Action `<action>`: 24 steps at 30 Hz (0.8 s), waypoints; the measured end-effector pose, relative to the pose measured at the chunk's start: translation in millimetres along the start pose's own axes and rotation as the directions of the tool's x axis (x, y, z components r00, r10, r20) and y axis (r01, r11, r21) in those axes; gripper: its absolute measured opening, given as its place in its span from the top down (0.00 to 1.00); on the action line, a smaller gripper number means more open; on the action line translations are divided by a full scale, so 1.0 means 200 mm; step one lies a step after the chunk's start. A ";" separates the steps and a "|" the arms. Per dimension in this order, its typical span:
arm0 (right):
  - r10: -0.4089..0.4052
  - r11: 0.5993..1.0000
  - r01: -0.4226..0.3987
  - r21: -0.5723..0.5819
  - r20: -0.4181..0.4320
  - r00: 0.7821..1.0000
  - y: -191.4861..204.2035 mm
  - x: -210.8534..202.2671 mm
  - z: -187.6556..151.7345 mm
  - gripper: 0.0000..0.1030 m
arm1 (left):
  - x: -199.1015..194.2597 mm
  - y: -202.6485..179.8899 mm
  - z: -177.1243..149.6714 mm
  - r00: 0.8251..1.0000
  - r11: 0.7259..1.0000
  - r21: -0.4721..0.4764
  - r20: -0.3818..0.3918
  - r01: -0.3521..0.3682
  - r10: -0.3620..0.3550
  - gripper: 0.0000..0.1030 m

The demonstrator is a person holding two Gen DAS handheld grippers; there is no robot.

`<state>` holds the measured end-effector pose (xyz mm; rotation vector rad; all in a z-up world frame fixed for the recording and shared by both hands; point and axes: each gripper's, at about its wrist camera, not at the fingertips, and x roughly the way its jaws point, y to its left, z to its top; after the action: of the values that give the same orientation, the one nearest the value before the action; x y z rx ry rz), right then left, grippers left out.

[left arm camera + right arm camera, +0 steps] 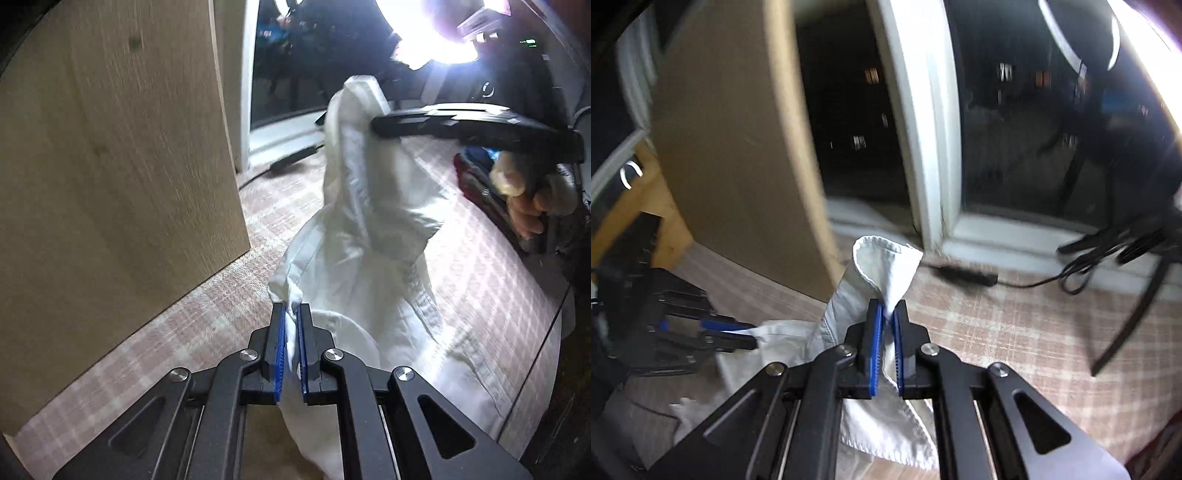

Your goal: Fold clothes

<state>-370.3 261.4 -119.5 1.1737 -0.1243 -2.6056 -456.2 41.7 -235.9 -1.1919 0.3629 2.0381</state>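
A white garment (365,229) hangs lifted between both grippers above a pink plaid bed cover (480,258). My left gripper (291,314) is shut on one bunched edge of it. The right gripper (380,123) shows in the left wrist view, held by a hand, pinching the garment's raised far end. In the right wrist view my right gripper (888,310) is shut on a hemmed corner of the garment (882,258), and the left gripper (750,334) appears at the left, holding the cloth's other end.
A light wooden panel (110,166) stands close on the left. A dark window with a white frame (923,129) is ahead. A black cable (1034,282) lies along the sill. Dark red and blue clothes (476,170) lie by the hand. The bed edge (535,350) runs at right.
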 end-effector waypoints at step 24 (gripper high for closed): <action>-0.122 0.991 0.106 -0.082 -0.208 0.970 0.88 -0.77 -1.23 0.96 | -0.49 -0.38 -0.89 0.994 0.998 0.047 -0.103 0.042 -0.037 0.96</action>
<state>-52.3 146.4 -138.1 1.4641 0.0809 -2.5355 -260.3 -51.3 -239.1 -1.2659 0.4329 1.9286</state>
